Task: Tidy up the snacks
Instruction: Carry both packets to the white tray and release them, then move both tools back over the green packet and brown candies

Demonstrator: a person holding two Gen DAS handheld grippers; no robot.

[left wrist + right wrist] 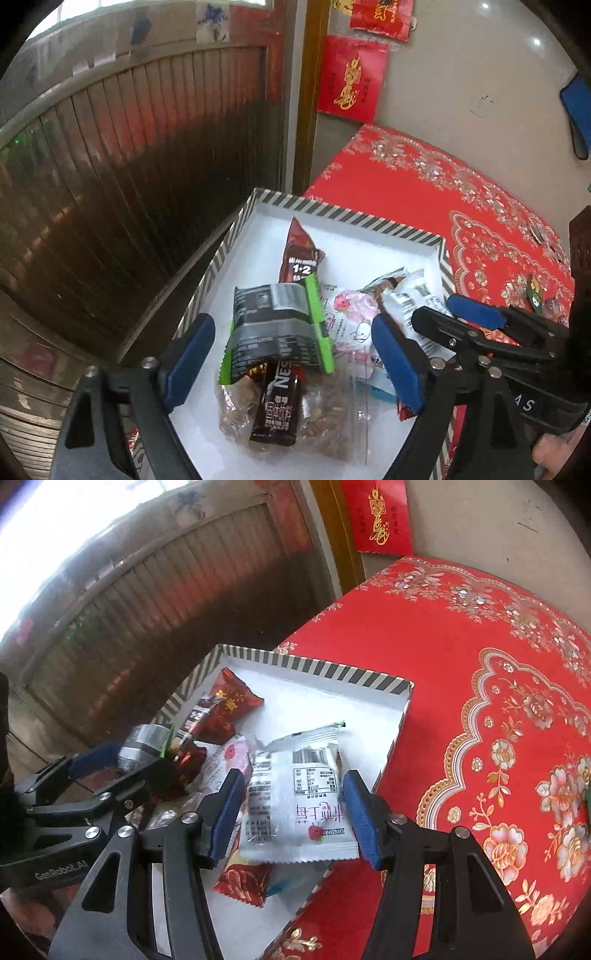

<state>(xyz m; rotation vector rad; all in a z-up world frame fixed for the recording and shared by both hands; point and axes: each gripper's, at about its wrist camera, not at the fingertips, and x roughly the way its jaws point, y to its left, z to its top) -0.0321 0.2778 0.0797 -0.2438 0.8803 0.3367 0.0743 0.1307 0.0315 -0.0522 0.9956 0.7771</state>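
Right gripper up close, pads clamped on both sides of the white sachet, held over the striped box w/ other snacks below. Left gripper at 9 o'clock, jaws spread wide, gripping nothing; green-edged pack lies loose beneath it in the box. Risk: slick foil, edge-only pinch, so the sachet could slip or twist out. Left cam shows the Nescafé stick and nut bag; right cam hides those but shows the pads' contact.

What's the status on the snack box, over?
Left hand-held gripper open above box. Right hand-held gripper shut on white packet. Nothing blocking.
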